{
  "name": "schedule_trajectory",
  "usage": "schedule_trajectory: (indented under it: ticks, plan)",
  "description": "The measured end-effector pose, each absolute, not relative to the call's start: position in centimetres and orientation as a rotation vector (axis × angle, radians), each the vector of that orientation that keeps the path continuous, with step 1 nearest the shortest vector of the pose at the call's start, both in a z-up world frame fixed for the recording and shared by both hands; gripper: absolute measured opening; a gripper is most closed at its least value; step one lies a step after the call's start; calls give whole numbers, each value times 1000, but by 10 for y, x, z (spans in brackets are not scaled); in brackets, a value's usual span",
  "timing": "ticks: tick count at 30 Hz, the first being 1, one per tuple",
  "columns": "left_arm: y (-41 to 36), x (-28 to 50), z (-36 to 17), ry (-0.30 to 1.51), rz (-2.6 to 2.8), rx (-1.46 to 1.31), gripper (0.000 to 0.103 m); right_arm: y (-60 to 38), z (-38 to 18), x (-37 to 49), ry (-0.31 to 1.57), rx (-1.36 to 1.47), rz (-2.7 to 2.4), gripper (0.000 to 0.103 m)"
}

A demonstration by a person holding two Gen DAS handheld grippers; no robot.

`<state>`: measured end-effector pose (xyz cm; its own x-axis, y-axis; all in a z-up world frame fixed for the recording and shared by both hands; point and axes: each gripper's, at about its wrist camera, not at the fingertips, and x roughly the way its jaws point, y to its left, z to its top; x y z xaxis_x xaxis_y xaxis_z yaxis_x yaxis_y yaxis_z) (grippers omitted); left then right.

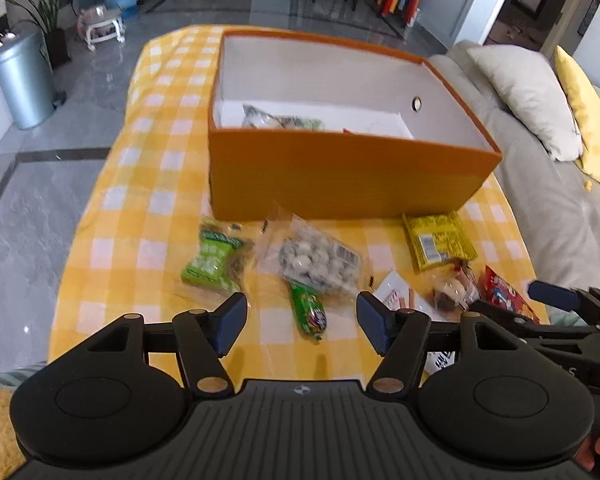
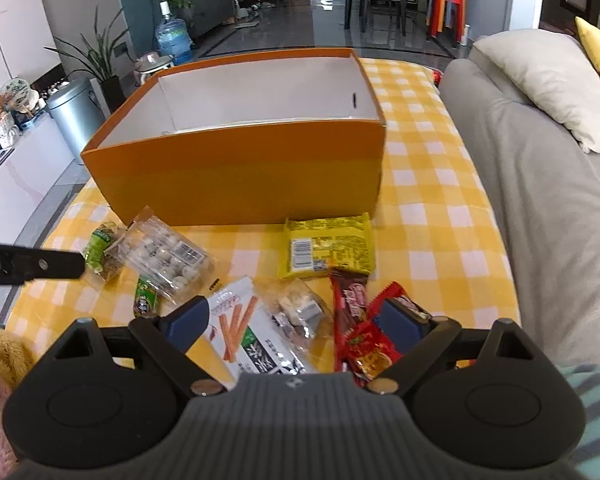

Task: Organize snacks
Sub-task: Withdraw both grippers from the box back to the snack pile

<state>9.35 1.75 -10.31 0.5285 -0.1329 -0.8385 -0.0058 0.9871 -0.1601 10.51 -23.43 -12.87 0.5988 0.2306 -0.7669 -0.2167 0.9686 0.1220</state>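
An orange box (image 1: pixel 340 172) with a white inside stands on the yellow checked table; a few snack packs (image 1: pixel 280 120) lie in it. In front of it lie a green pack (image 1: pixel 210 262), a clear bag of white balls (image 1: pixel 320 264), a green candy stick (image 1: pixel 308 312) and a yellow pack (image 1: pixel 438 242). My left gripper (image 1: pixel 302 322) is open and empty, just above the green stick. My right gripper (image 2: pixel 296 318) is open and empty over a white stick-snack pack (image 2: pixel 244 328), a clear candy bag (image 2: pixel 300 308) and red packs (image 2: pixel 364 336). The box (image 2: pixel 240 176) and yellow pack (image 2: pixel 328 250) lie beyond.
A grey sofa (image 2: pixel 540 220) with cushions borders the table on the right. A metal bin (image 1: pixel 20 80), a plant and a water bottle stand on the floor to the left. The left gripper's finger (image 2: pixel 32 266) reaches into the right wrist view.
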Motion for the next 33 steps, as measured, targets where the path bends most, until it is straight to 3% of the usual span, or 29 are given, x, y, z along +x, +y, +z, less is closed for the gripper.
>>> schedule_trajectory:
  ticks: [6, 14, 27, 33]
  plan:
    - [15, 103, -114, 1022, -114, -163, 74, -225, -138, 114, 918, -4, 274, 78]
    - [7, 121, -130, 1067, -126, -116, 74, -223, -159, 128, 969, -36, 268, 73]
    - [40, 141, -133, 1063, 37, 9, 74, -206, -174, 143, 982, -125, 299, 48]
    - [35, 153, -151, 1100, -8, 78, 66, -205, -178, 147, 989, -136, 298, 44]
